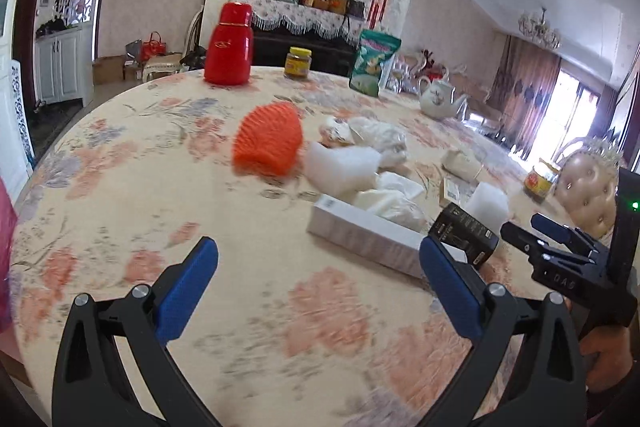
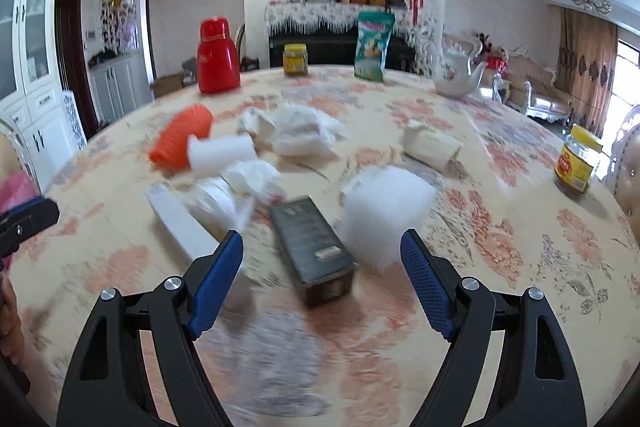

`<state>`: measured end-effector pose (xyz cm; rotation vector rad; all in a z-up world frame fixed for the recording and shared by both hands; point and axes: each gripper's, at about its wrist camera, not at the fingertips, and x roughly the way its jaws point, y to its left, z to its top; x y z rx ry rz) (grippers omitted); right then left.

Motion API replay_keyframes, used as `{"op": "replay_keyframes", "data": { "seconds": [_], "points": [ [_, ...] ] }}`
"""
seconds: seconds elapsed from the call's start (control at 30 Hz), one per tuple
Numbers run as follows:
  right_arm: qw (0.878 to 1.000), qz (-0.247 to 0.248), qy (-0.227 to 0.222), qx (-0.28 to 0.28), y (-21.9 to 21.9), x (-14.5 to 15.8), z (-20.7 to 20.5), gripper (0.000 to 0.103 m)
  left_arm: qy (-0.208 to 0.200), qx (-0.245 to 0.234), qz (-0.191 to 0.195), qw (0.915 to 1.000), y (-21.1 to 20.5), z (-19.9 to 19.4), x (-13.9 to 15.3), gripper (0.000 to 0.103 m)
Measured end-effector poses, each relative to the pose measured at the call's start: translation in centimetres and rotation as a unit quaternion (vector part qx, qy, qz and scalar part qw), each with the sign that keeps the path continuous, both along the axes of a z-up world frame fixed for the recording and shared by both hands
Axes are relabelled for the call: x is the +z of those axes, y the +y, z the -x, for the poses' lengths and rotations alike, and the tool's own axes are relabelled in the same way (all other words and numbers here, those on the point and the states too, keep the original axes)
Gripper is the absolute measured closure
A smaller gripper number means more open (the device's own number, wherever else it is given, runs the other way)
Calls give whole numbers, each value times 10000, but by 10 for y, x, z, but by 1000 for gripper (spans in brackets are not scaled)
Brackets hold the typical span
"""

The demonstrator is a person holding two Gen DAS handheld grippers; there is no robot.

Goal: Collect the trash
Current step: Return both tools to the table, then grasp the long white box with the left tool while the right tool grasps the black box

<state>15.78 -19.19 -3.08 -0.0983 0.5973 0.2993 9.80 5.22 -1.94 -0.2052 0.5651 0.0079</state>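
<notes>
Trash lies scattered on a floral tablecloth: an orange foam net, white foam pieces, crumpled tissues, a long white box, a black box, a white foam cube and a crumpled paper cup. My right gripper is open, its jaws on either side of the black box, just above the table. My left gripper is open and empty over bare cloth, left of the white box. The orange net lies ahead of it.
A red thermos, a yellow-lidded jar, a green snack bag and a white teapot stand at the far edge. Another jar stands at the right. A pink bag shows at the left edge.
</notes>
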Motion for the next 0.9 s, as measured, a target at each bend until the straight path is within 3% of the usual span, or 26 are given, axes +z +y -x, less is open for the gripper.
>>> {"op": "replay_keyframes", "data": {
  "seconds": [0.3,0.37,0.43,0.77,0.9],
  "points": [
    [9929,286,962,645,12,-32,-42,37,543,80,-543,9970,-50,-42,-19,5],
    [9913,412,1021,722,18,-34,-45,43,610,106,-553,9965,-54,-47,-22,6],
    [9900,394,1128,753,17,-36,-48,64,657,131,-558,9962,-57,-49,-24,6],
    [9927,-267,1071,480,-39,-25,-29,65,895,222,-561,9942,-96,-89,-32,6],
    [9924,-470,1039,472,-50,-24,-25,65,1094,304,-754,9907,-110,-110,-37,6]
  ]
}}
